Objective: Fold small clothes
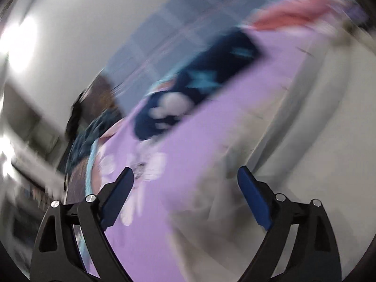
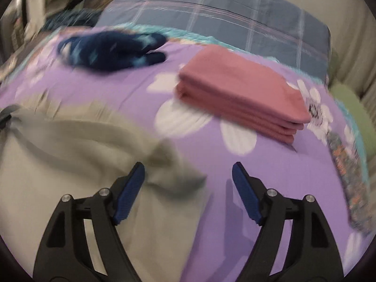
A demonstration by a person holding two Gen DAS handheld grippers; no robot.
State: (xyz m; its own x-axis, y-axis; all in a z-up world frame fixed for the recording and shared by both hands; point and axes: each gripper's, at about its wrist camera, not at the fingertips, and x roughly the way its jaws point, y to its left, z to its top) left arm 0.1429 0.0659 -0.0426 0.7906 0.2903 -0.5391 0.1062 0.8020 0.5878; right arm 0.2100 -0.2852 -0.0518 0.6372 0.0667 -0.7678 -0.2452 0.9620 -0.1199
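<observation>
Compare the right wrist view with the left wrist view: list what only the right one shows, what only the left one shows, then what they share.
Only the right wrist view shows the green cushion at the far right and the pink cloth as a neat folded stack. Only the left wrist view shows bright lights on the left. Both show the purple flowered sheet, the dark blue garment, the beige garment, the blue plaid blanket, and an open gripper holding nothing: right, left.

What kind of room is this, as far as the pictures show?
Most likely a bedroom: clothes lie on a purple floral bedsheet, with a folded blue plaid blanket behind and a folded pink garment on it.
</observation>
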